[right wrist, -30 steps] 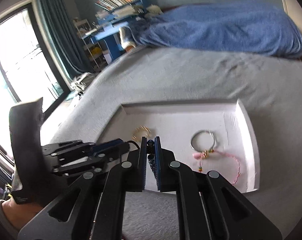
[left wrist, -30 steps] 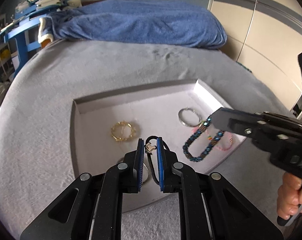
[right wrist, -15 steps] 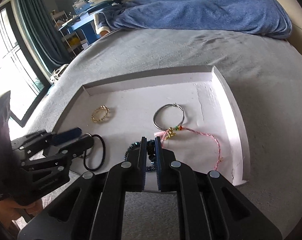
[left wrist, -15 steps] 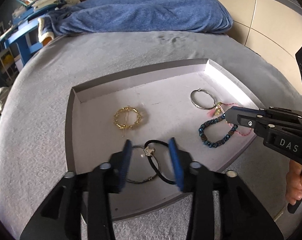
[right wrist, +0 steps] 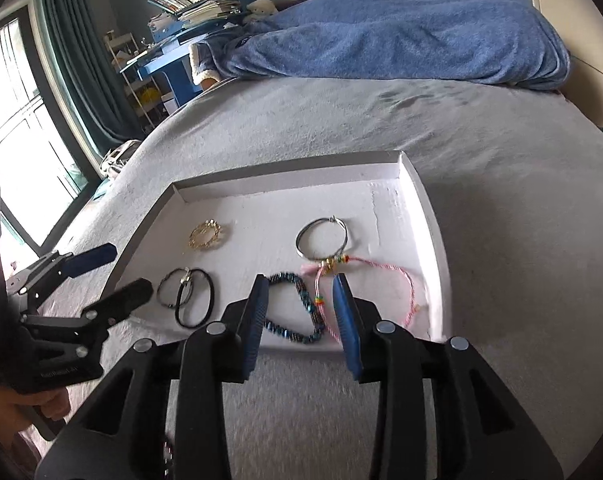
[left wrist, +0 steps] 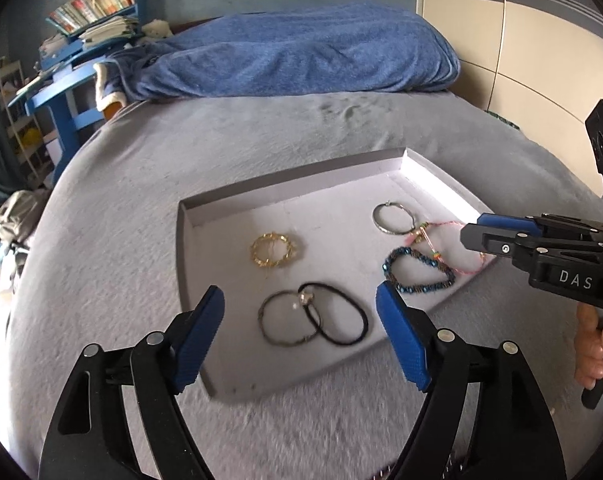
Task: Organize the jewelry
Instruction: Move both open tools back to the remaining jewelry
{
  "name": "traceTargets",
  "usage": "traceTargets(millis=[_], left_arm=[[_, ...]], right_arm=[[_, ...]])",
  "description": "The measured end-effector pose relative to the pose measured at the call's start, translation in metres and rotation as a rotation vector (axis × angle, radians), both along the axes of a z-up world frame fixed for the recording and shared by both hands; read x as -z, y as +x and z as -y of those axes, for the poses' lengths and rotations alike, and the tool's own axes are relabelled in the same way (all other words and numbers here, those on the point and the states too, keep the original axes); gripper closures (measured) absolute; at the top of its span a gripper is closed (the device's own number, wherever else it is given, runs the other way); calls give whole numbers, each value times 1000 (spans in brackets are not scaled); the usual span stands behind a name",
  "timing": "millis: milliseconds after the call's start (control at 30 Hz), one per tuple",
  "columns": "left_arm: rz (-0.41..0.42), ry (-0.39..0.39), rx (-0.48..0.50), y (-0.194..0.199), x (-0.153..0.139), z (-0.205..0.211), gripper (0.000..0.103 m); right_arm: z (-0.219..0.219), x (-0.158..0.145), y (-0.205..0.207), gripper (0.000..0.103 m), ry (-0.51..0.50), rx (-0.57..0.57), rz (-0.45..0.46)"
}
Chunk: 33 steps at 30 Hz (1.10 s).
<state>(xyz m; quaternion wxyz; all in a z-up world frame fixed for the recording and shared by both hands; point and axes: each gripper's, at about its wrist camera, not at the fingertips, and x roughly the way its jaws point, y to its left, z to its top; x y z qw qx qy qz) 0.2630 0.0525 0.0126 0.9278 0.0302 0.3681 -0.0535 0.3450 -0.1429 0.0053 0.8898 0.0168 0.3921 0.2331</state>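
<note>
- The bed (left wrist: 149, 184), spread with a grey fleece cover, fills both views; its near edge is cut off by the frames and by the black arms of the tools.
- A blue blanket (right wrist: 401, 32) lies bunched along the far end of the bed, hiding whatever is beneath it.
- Past it stands a blue shelf (left wrist: 67, 92) stacked with books, too small and warped to read; a window with a teal curtain (right wrist: 73, 60) sits off to the left in the right wrist view.
- The shallow white tray (left wrist: 293, 184) rests on the cover near the bed's near side, with bare fleece all around it (its near rim is partly covered by tool fingers in the right wrist view).
- The left tool (left wrist: 301, 332) has just been opening and is spread wide above the tray's near rim, nothing between its jaws.
- The right tool (right wrist: 301, 312) has just been opening too; its jaws stand parted, and part of the blue beaded bracelet (right wrist: 289, 308) shows between them, untouched.
- In the tray lie a pink cord bracelet (right wrist: 397, 276) crossing a silver hoop (right wrist: 321, 236), a black band (left wrist: 337, 312) overlapping a thin dark ring (left wrist: 285, 320) with a blurred charm, and a gold bracelet (left wrist: 273, 250) alone with free floor around it.
</note>
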Motion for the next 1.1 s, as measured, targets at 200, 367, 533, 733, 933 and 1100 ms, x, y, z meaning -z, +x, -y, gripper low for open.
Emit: traceTargets(millis=[200, 367, 533, 733, 933, 1100], left_arm=[[-5, -2, 3, -30, -2, -1, 24], [-27, -30, -14, -59, 1, -5, 24], [-44, -71, -40, -85, 4, -11, 24], [-64, -82, -48, -111, 12, -9, 24], [-75, -82, -53, -127, 15, -6, 24], [-90, -71, -54, -145, 18, -3, 24]], right_arm=[[9, -4, -24, 64, 1, -6, 9], [16, -4, -48, 58, 3, -3, 6], [24, -7, -73, 48, 7, 0, 11], [30, -6, -104, 40, -3, -9, 16], [24, -1, -130, 41, -34, -53, 15], [9, 7, -149, 56, -93, -104, 21]])
